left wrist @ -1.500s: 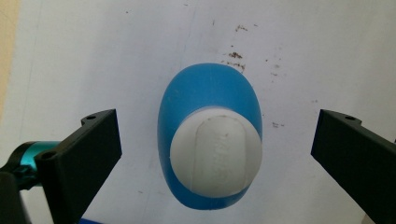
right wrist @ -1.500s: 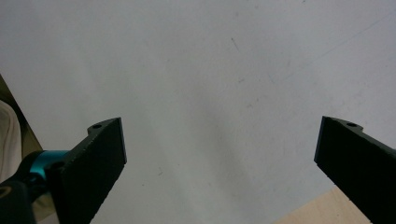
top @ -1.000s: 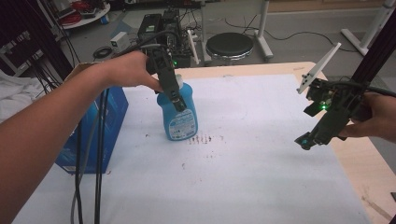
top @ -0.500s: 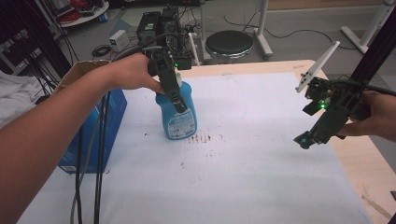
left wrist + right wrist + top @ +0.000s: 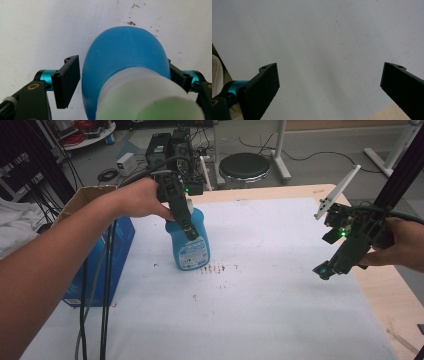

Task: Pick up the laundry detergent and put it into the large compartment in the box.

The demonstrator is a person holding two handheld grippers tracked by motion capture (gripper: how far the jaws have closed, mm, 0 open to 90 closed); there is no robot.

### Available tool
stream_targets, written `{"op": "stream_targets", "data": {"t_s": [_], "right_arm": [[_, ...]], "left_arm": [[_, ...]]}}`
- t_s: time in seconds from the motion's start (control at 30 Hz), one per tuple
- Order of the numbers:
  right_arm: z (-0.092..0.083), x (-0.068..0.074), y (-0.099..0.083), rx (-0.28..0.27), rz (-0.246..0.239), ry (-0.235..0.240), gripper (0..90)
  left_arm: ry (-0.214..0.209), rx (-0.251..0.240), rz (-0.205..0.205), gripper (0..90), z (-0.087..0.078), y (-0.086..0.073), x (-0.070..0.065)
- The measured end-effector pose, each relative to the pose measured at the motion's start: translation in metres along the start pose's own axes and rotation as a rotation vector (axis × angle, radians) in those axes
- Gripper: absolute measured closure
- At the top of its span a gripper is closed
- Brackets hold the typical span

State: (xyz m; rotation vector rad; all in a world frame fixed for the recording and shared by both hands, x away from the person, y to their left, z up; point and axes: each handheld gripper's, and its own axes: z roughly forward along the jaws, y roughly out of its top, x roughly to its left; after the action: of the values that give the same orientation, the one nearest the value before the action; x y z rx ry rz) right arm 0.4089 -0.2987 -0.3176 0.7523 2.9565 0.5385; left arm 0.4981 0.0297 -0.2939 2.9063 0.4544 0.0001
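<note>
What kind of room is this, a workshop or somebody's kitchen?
Probably a lab or workshop: electronics boxes and cables sit on the floor, a round stool stands behind the covered table, and a hand-held gripper works there.

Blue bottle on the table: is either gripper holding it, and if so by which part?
The left gripper, jaws just closing, brackets the blue bottle at its shoulder; a gap remains, so no grip yet. The right gripper is open.
</note>
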Motion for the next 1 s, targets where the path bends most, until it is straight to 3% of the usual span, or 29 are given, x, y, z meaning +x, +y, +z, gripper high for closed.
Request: {"op": "stream_targets", "data": {"t_s": [0.17, 0.77, 1.0], "right_arm": [[-0.0007, -0.0005, -0.0005, 0.002, 0.002, 0.000, 1.2], [-0.0005, 0.0005, -0.0005, 0.000, 0.004, 0.001, 1.2], [-0.0012, -0.0005, -0.0018, -0.003, 0.008, 0.001, 1.2]], "left_arm": [[-0.002, 0.004, 0.010, 31.5, 0.0003, 0.0000, -0.0010], [0.000, -0.001, 0.035, 37.6, -0.0008, 0.0003, -0.0039], [0.000, 0.012, 0.015, 37.7, -0.0072, 0.0004, -0.0084]]}}
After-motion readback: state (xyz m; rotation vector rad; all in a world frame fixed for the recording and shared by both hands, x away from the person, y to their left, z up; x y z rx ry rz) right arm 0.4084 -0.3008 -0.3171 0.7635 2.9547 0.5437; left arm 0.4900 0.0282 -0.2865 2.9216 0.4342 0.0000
